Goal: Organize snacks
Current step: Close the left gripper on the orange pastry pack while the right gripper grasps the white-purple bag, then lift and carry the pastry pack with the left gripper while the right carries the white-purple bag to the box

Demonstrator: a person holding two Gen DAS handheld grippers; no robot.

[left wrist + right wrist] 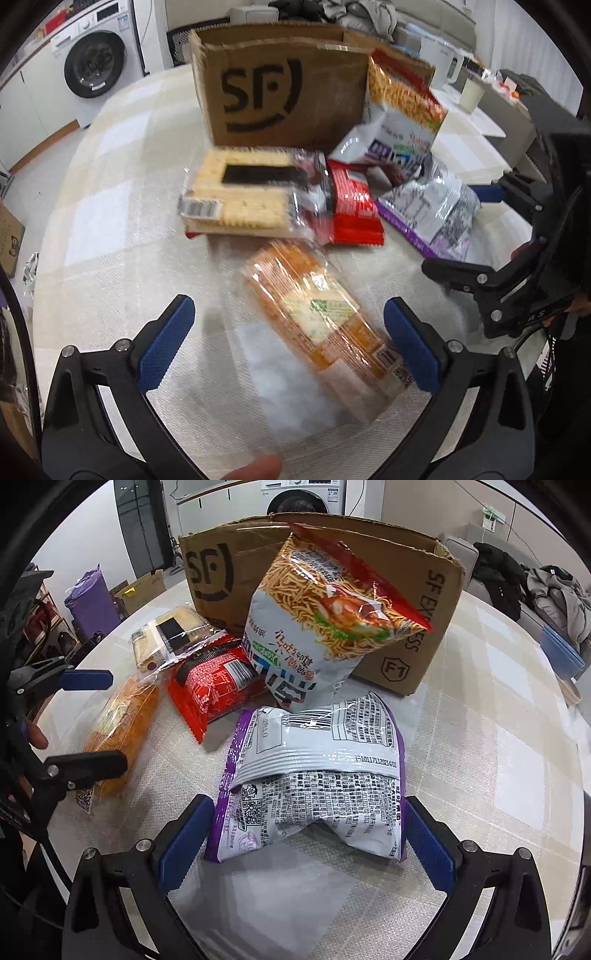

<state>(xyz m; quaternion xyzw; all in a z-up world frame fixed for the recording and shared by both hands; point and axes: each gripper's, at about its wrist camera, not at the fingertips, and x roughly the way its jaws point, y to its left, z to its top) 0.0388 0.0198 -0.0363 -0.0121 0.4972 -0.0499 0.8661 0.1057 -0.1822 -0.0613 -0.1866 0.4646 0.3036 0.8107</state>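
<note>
a: orange cracker pack [325, 325] lying flat on the worktop [110, 206], long axis running diagonally from far-left to near-right, near end between the spread pads of the left gripper [291, 345]. not yet clamped.

b: purple-edged snack bag [314, 786] face down on the same worktop, back seam crosswise, near edge flanked by the right gripper [306, 842], jaws wide apart, pads just beside each side of the bag. touching or not, impossible to tell.

a: so one pack per gripper, each the nearer to its own. orange pack skewed to the left jaws, though; probably needing a wrist turn to close across the short side.

b: purple bag squarer to the right gripper, likely the easier take. puffy, slippery film, liable to squirm out under a squeeze.

a: behind both: pale cracker pack with dark label [240, 192] overlapping a red packet [351, 206], then a noodle-print bag [332, 616] leaning upright against the open cardboard box [280, 88] marked sf.

b: box judged the likely destination, well beyond both packs, mouth up. nothing seen inside from here.

a: washing machine [92, 62] off past the worktop, left view somewhat blurred.
</note>
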